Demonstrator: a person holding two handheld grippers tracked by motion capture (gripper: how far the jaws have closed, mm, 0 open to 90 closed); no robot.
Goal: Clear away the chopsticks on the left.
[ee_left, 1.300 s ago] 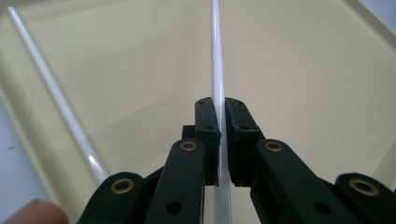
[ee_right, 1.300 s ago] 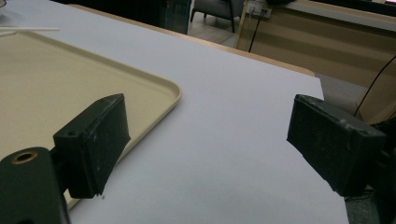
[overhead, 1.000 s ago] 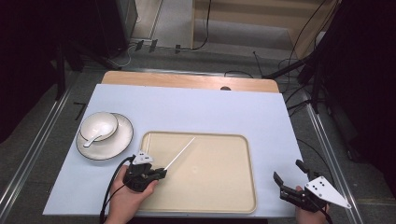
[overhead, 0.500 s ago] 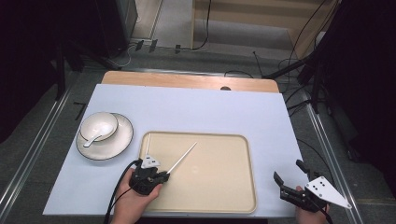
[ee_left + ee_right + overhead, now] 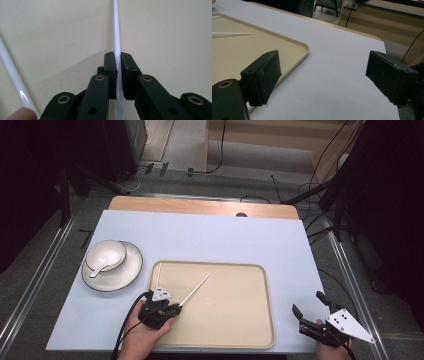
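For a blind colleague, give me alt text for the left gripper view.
The left gripper pinches a white chopstick between its black fingers over a beige tray. A second white chopstick lies at the left.

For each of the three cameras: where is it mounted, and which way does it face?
High view: above the table, looking down on the tray; hands, left gripper, right gripper.
Left gripper view: rides the left gripper, facing the tray; jaws clamp a white chopstick.
Right gripper view: looks across table; open jaws.
All share the tray.
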